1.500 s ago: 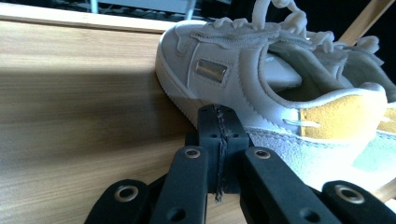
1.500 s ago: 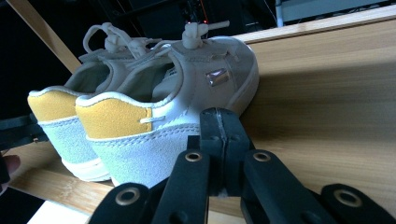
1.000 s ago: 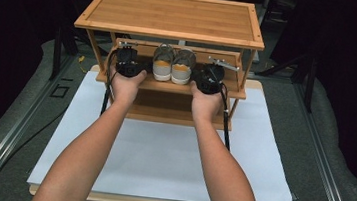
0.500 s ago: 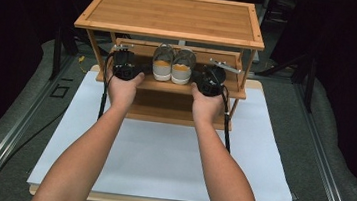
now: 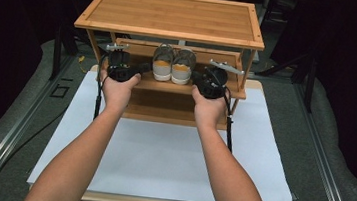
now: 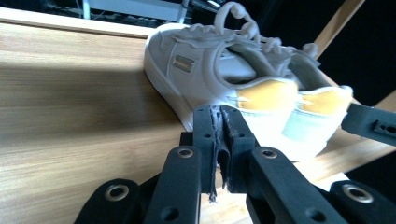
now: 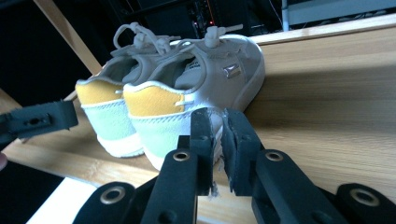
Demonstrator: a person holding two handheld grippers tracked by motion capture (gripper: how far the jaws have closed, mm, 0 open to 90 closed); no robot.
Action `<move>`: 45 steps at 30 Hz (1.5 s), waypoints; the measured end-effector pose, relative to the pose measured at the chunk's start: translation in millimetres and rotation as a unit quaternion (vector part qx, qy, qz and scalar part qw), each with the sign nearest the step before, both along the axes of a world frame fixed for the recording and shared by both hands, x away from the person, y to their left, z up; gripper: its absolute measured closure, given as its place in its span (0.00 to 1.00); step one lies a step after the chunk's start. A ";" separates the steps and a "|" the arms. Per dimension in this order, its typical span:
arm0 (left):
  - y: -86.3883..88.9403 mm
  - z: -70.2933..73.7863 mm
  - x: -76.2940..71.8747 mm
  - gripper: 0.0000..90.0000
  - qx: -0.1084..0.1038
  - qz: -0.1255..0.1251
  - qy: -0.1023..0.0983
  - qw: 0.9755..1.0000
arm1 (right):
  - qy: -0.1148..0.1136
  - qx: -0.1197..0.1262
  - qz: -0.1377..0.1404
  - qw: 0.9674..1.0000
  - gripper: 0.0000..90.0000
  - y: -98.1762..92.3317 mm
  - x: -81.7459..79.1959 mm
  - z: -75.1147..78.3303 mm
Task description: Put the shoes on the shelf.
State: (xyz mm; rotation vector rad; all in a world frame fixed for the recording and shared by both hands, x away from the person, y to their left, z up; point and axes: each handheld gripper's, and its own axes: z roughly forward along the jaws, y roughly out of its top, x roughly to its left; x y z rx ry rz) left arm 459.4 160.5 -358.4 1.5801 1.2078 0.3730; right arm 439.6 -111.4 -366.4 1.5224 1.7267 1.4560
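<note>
Pair of shoes (image 5: 173, 65) on rack's middle shelf (image 5: 228, 90); left hand-held gripper (image 5: 142, 67) and right hand-held gripper (image 5: 196, 77) flanking heels, both pinched narrow, empty.

Both forearms are bare, with no sleeves. Each hand holds a black gripper: the left gripper (image 5: 142, 68) and the right gripper (image 5: 195, 77), each topped by a grey plate and trailing a black cable. The jaws are black, with silver screws and frayed pale pads.
</note>
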 end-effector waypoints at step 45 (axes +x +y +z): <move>56.1 -17.5 -84.2 0.51 0.032 -0.081 -0.024 0.996 | -0.001 -0.029 0.079 0.996 0.57 -65.0 -77.4 -11.5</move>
